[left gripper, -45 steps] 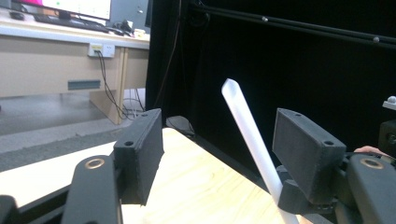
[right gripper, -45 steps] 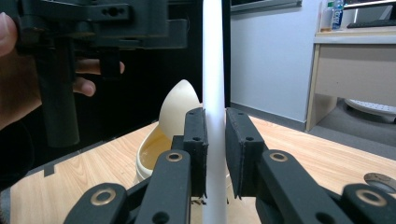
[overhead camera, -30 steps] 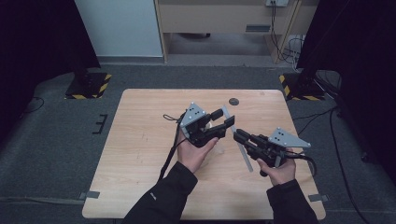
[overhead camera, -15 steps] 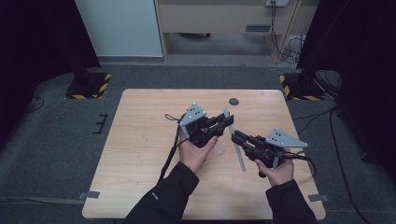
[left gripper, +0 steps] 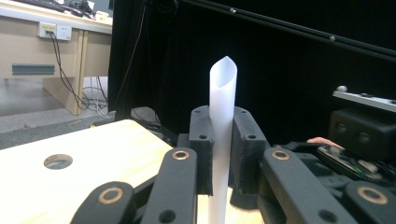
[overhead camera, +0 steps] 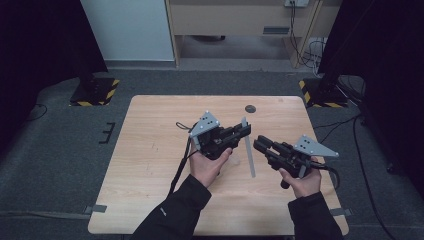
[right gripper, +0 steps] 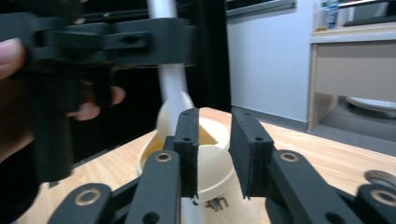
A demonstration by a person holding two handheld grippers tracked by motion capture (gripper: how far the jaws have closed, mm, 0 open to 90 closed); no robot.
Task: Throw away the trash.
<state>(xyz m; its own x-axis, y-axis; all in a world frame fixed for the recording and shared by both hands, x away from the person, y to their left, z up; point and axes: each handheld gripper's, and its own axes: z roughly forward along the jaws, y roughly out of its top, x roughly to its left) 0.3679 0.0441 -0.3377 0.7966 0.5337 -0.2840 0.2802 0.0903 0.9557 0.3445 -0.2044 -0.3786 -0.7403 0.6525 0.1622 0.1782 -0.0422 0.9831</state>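
**Item: white tube** (left gripper: 222, 116) — long, thin-walled, translucent white, top end cut on a slant. Held upright between the jaws of the left gripper (overhead camera: 243, 131), which are clamped on it partway along its length; the slanted tip rises above the jaws and the remaining length hangs below them toward the desk (overhead camera: 150, 150).

**Handling (judged):** light and hollow; likely to dent or kink under a hard squeeze, and smooth enough to slip or swing in the jaws. Best taken on the straight wall away from the cut tip, with moderate pressure.

**Right gripper** (overhead camera: 261, 144) — just beside the tube's lower part, jaws apart and holding nothing.

**Cream bowl-like piece** (right gripper: 205, 158) — seen in the right gripper view, just ahead of the right gripper's open jaws, the tube passing down beside it; whether the two touch cannot be told.

**Desk hole** (overhead camera: 250, 108) — round, beyond both grippers.
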